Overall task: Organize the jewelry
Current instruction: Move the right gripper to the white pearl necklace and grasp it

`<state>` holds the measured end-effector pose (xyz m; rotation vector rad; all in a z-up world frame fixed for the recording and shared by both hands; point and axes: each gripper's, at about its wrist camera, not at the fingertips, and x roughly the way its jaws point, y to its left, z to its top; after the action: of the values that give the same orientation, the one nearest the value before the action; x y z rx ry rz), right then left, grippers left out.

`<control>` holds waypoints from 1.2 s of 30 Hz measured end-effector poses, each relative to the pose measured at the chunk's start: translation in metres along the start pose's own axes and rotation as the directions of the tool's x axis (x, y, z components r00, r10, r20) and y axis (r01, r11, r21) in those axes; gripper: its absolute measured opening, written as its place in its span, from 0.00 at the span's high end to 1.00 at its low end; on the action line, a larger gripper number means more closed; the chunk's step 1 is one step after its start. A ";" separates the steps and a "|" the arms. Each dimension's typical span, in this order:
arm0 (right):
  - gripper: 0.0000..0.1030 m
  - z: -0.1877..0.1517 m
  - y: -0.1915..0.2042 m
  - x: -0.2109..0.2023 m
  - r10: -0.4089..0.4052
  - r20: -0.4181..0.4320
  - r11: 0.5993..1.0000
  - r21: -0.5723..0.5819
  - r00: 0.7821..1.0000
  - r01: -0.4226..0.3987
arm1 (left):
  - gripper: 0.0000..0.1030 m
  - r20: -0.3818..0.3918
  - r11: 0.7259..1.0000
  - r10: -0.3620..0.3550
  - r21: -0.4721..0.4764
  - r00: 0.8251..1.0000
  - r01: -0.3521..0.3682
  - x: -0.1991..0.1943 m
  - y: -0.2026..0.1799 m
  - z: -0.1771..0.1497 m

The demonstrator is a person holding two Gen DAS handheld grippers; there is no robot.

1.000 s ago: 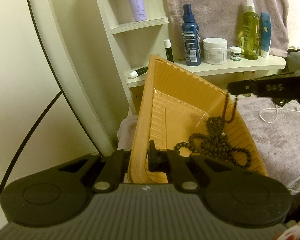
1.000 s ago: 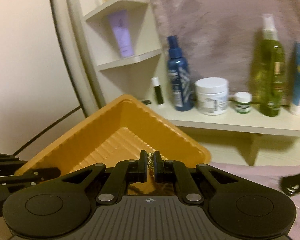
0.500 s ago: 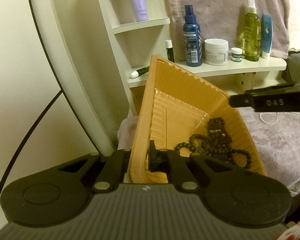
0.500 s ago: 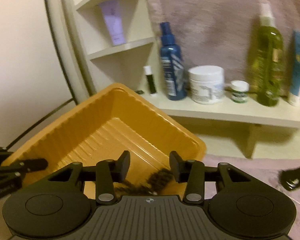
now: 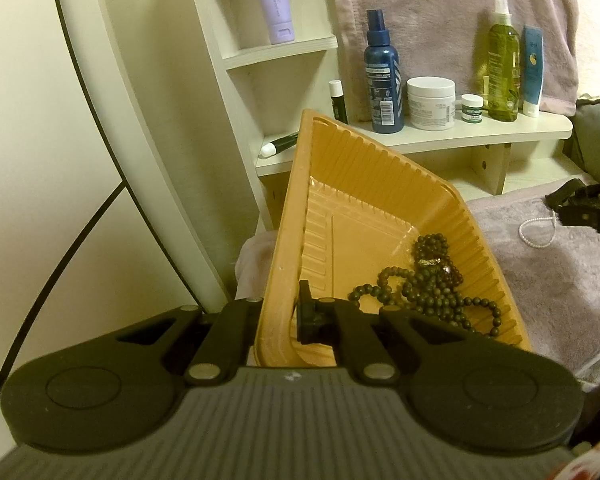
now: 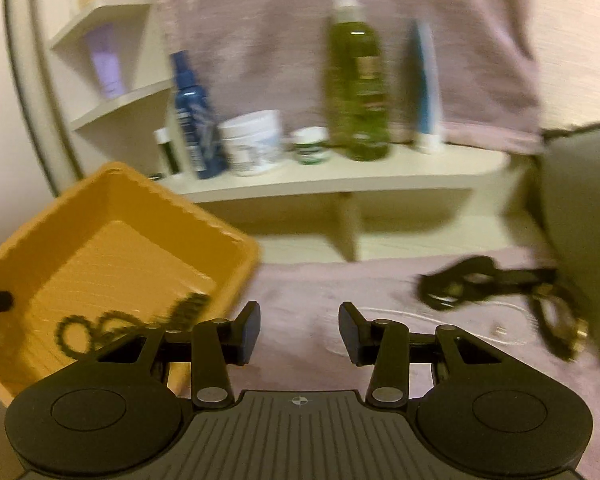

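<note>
Left hand-held gripper (image 5: 278,316): we keep it pinched on the near wall of the orange tray (image 5: 284,240), which sits tilted.
Tray contents: our dark bead necklace (image 5: 424,284) lies heaped in the low right corner.
Right hand-held gripper (image 6: 299,330): jaws have just been opening, now spread with nothing between them, over the mauve cloth (image 6: 300,288).
Next target, we judge: the pearl strand (image 5: 536,232), and dark jewelry (image 6: 460,284) ahead and right of our right hand, the nearer one.

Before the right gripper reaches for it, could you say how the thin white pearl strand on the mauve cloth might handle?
The thin white pearl strand lies in a loose loop, so it is probably floppy and will dangle. Its small beads look smooth, so the fingers may slip.
</note>
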<state>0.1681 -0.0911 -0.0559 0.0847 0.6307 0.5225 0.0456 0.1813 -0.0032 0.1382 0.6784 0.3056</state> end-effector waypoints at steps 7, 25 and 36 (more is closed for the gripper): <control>0.57 -0.016 -0.040 -0.008 -0.120 -0.019 0.992 0.024 0.993 0.120 | 0.96 0.003 1.000 0.002 0.001 1.000 -0.002 -0.001 -0.001 0.000; 0.58 -0.004 -0.046 0.034 -0.077 -0.059 0.997 -0.011 0.995 0.077 | 0.96 -0.008 1.000 0.007 0.005 1.000 -0.007 0.000 0.000 -0.001; 0.67 -0.006 -0.033 0.077 -0.108 -0.096 0.994 0.023 0.989 0.111 | 0.96 -0.010 1.000 0.008 0.004 1.000 -0.008 0.001 0.000 0.000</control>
<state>0.2319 -0.0825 -0.1103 0.0518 0.7315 0.4129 0.0463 0.1817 -0.0037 0.1435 0.6889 0.3124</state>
